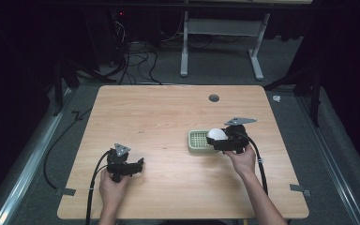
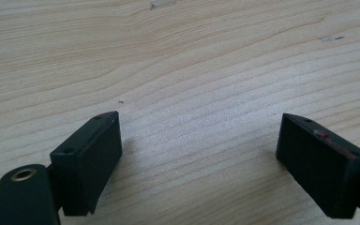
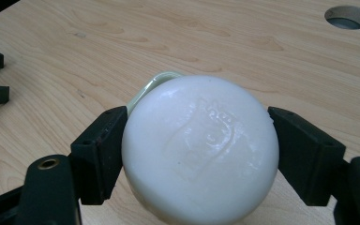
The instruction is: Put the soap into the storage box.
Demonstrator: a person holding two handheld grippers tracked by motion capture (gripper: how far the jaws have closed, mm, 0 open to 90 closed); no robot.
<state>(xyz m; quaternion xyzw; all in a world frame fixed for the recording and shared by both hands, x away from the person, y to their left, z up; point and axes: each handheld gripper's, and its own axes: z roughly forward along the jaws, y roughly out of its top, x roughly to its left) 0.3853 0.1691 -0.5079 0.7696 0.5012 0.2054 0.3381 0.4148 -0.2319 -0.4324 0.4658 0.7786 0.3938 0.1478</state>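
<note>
Main risk: soap bar slipping out of the right gripper; bar is round, smooth, glossy, jaws pinch it only at its two curved sides, so any twist or slack in the squeeze could squirt it onto the table instead of the soap dish. Second risk: lightweight plastic dish skidding on the smooth pale wood if nudged. Table is flat, grained, with a round cable hole; dish pale green, rectangular, grid-slotted; soap white, embossed on top, held over the dish's right end. Left gripper is parked on bare wood, jaws wide apart, nothing between them.
</note>
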